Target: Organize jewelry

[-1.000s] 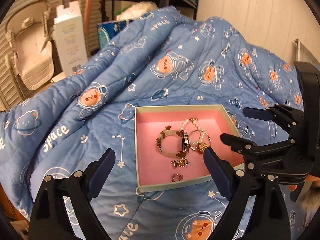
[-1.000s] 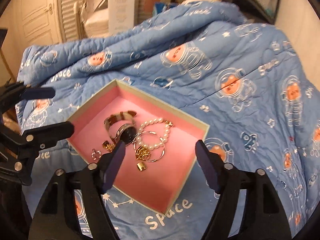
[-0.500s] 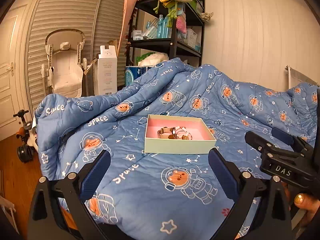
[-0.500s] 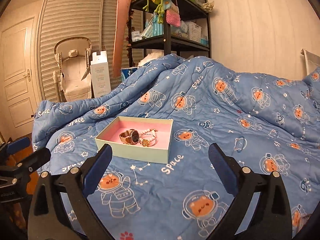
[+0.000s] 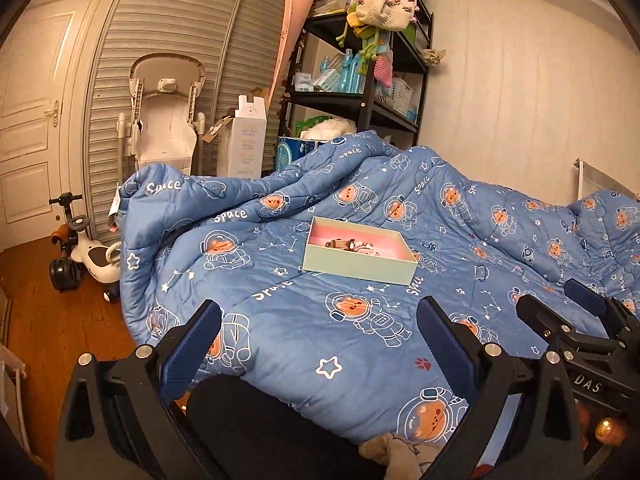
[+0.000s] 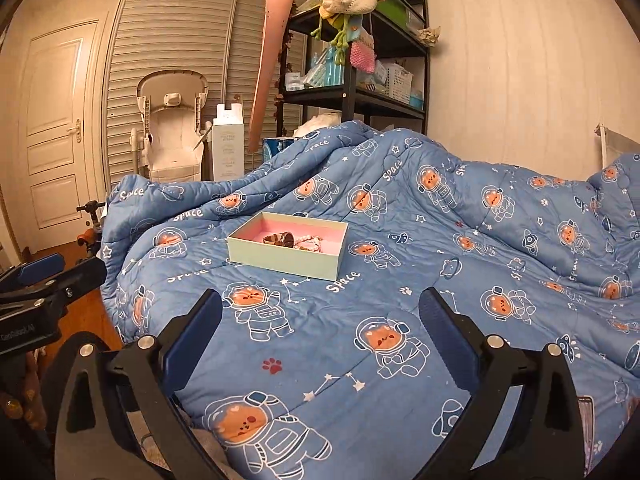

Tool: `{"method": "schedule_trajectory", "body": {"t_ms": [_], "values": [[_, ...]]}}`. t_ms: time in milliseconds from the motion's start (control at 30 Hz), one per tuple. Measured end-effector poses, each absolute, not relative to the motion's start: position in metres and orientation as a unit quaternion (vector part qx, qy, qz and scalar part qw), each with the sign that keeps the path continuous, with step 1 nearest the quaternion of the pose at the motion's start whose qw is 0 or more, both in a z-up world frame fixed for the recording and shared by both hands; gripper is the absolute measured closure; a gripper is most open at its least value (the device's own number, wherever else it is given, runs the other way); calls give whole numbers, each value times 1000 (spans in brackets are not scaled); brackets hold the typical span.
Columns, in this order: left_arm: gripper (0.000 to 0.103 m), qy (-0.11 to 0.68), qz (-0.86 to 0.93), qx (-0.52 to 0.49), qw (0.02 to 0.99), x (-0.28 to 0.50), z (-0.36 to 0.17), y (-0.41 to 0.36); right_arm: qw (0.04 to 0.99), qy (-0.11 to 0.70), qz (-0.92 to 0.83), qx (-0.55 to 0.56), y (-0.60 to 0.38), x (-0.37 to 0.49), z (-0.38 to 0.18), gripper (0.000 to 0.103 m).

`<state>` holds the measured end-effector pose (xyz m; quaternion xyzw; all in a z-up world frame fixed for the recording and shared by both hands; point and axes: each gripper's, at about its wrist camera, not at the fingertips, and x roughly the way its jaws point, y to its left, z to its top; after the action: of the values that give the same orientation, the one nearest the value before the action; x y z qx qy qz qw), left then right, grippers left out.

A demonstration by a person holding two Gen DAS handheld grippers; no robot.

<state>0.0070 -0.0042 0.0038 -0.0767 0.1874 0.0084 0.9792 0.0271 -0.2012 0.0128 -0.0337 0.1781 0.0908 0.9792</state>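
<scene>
Blue quilt under jewelry box

Warm dim light, fisheye-warped edges

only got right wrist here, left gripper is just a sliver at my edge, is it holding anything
Observer: No. The left gripper has its jaws wide apart with nothing between them, over the blanket, well short of the jewelry box.
Operator: ok and whats on the floor past the bed corner, i barely see a handlebar
Observer: A white ride-on toy with black wheels stands on the wood floor there, beside the hanging blanket edge.
</scene>
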Motion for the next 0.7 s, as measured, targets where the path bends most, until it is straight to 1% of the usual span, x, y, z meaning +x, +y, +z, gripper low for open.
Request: {"method": "schedule_trajectory", "body": {"t_ms": [233, 700], "values": [[7, 167, 19, -63, 984, -5, 8, -9, 982, 159, 92, -39, -202, 17, 15, 6], [7, 177, 25, -58, 982, -2, 6, -12, 981, 175, 74, -24, -209, 22, 11, 6]]}}
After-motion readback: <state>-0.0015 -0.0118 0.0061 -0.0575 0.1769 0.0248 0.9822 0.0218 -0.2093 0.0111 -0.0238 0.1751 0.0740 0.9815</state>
